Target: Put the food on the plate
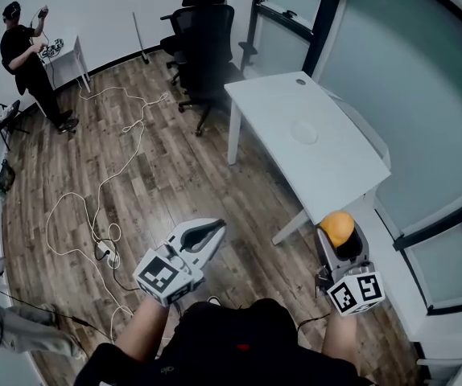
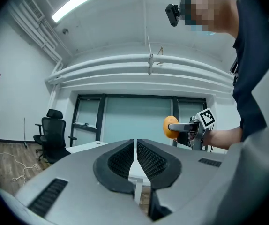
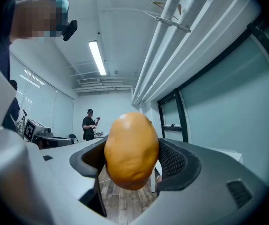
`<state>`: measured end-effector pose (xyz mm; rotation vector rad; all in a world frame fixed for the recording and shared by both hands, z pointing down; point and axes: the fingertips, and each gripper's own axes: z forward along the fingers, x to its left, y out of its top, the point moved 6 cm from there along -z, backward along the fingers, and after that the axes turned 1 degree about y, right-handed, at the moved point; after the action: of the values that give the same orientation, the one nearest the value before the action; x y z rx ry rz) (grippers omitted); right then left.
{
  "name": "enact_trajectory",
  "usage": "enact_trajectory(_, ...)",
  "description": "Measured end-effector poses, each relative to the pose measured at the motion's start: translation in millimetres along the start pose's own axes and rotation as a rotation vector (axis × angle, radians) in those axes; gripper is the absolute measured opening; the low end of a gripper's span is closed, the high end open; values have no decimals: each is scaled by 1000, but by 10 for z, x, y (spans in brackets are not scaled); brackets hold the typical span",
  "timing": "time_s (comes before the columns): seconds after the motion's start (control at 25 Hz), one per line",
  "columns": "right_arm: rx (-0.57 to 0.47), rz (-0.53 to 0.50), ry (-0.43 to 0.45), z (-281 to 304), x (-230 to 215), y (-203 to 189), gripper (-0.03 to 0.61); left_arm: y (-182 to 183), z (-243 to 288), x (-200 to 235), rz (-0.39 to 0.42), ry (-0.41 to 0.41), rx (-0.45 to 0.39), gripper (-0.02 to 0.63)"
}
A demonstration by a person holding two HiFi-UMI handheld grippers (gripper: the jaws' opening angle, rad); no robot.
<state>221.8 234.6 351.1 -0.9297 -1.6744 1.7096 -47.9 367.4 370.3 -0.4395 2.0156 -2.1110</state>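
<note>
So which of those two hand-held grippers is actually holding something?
The right hand-held gripper: its jaws clamp an orange food item. The left hand-held gripper has its jaws shut on nothing.

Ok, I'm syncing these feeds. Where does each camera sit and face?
Head view: on the head, facing down at floor, white table; forearms, left tongs, right tongs show.
Left gripper view: on left tongs, facing windows; shut jaws, torso show.
Right gripper view: on right tongs, facing far wall; jaws grip the orange food.
Shared: the food, in all three.
</note>
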Motion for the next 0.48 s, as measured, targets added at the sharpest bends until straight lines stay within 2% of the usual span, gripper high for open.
enact_trajectory(0.24, 42, 6, 32, 416, 172, -141, 347, -125, -21, 328, -36, -17, -12, 34)
enact_trajectory(0.48, 68, 33, 54, 930, -65, -304, 347, -205, 311, 630, -18, -53, 5, 35)
